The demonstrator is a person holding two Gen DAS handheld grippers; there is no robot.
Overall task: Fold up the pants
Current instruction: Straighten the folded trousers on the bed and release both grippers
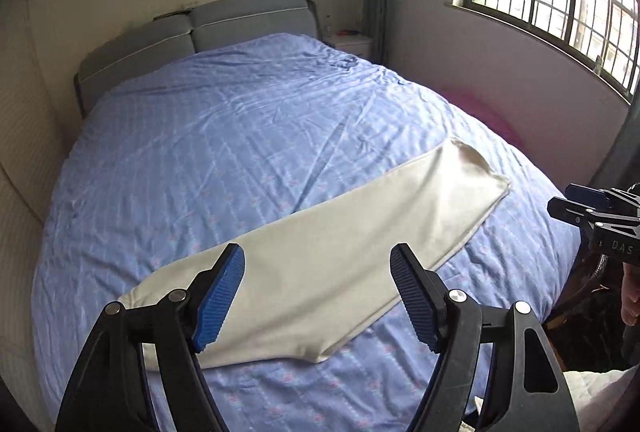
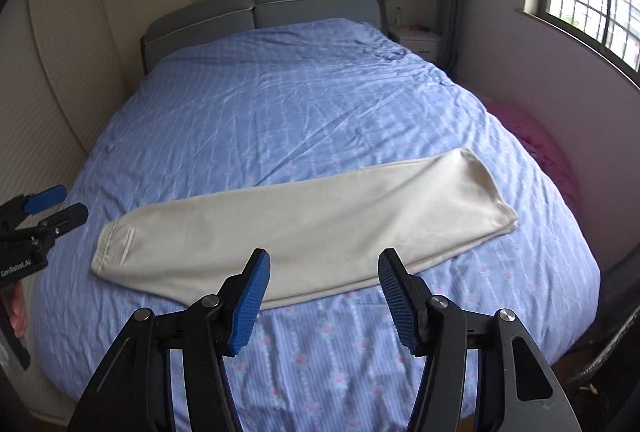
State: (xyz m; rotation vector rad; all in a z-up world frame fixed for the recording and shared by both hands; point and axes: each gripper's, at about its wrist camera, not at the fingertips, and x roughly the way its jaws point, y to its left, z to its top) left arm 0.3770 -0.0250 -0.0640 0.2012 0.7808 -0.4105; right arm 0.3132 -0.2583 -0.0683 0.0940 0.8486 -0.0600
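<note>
Cream pants point(image 1: 320, 256) point(image 2: 304, 228) lie flat on the blue bed, folded lengthwise with one leg on the other. The waistband is at the left, the cuffs at the right. My left gripper point(image 1: 318, 264) is open and empty, hovering above the waist half of the pants. It also shows at the left edge of the right wrist view point(image 2: 60, 201). My right gripper point(image 2: 322, 268) is open and empty, just above the near edge of the pants' middle. It also shows at the right edge of the left wrist view point(image 1: 564, 199).
The bed has a blue patterned cover point(image 2: 300, 111) and a grey headboard point(image 2: 280, 11). A white nightstand point(image 2: 420, 39) stands at the far right. Something pink point(image 2: 540, 147) lies between bed and window wall. A pale wall panel runs along the left.
</note>
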